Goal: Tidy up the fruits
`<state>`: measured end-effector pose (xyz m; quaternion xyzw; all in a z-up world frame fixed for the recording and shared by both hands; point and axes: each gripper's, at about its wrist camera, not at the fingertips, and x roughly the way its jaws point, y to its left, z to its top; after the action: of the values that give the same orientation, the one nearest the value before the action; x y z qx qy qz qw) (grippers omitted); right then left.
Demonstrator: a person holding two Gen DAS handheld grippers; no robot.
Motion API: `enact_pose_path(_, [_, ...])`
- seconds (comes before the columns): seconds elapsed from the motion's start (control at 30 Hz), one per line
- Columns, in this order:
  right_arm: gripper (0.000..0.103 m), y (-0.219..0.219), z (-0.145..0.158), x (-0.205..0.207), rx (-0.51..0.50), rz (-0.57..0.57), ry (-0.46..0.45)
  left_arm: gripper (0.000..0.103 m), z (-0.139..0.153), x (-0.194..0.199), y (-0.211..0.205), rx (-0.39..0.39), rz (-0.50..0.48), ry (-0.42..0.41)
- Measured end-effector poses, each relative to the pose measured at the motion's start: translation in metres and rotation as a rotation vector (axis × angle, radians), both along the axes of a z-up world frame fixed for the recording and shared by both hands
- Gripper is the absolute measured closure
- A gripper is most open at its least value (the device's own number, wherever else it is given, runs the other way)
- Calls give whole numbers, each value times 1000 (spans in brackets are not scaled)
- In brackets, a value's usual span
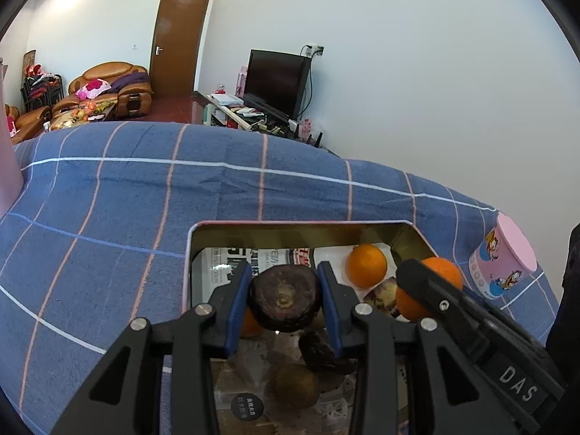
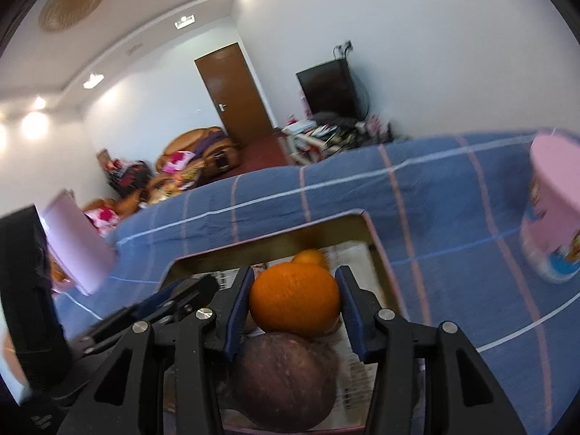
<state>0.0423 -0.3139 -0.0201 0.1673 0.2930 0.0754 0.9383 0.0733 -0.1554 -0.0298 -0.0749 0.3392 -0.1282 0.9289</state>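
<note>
Blue-checked cloth (image 1: 127, 188) covers the worktop under a gold tin (image 1: 290, 230) lined with newspaper. Left claw (image 1: 286, 299) is clamped on a dark purple fruit (image 1: 284, 299) above the tin; kiwi (image 1: 295, 384) below it. Right claw (image 2: 295, 299) looks closed on an orange (image 2: 294, 299), second orange (image 2: 310, 256) just beyond, pink cup (image 2: 554, 210) well right. Lift each straight up, keep claws apart, don't over-squeeze.
</note>
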Motion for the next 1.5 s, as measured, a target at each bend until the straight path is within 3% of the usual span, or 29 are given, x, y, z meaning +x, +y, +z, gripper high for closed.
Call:
enact_pose_path(0.23, [53,-2,5,-9,56,4,-48,64,3,-3,-3,25,-4,-19])
enact_pose_path(0.43, [53,-4,20,-27,-67,-153,-161,63,6,-7,-9,66,6,-36])
enact_pose_path(0.5, [53,-2,22,-31,-111,-199,-181,59,8,-10,-11,73,14,-52])
enact_pose_path(0.57, [53,0,24,-34,-138,-225,-201,36,10,-14,-11,83,22,-65])
enact_pose_path(0.6, [52,1,25,-36,-156,-241,-216,29,11,-16,-11,91,34,-74])
enact_pose_path(0.63, [45,1,26,-38,-167,-249,-225,21,12,-18,-11,99,48,-88])
enact_pose_path(0.67, [35,0,27,-41,-177,-259,-233,16,14,-20,-10,102,56,-100])
enact_pose_path(0.77, [30,1,30,-47,-205,-286,-262,3,19,-28,-10,108,63,-147])
enact_pose_path(1.5, [29,15,36,-96,-274,-363,-362,0,27,-80,12,188,144,-296])
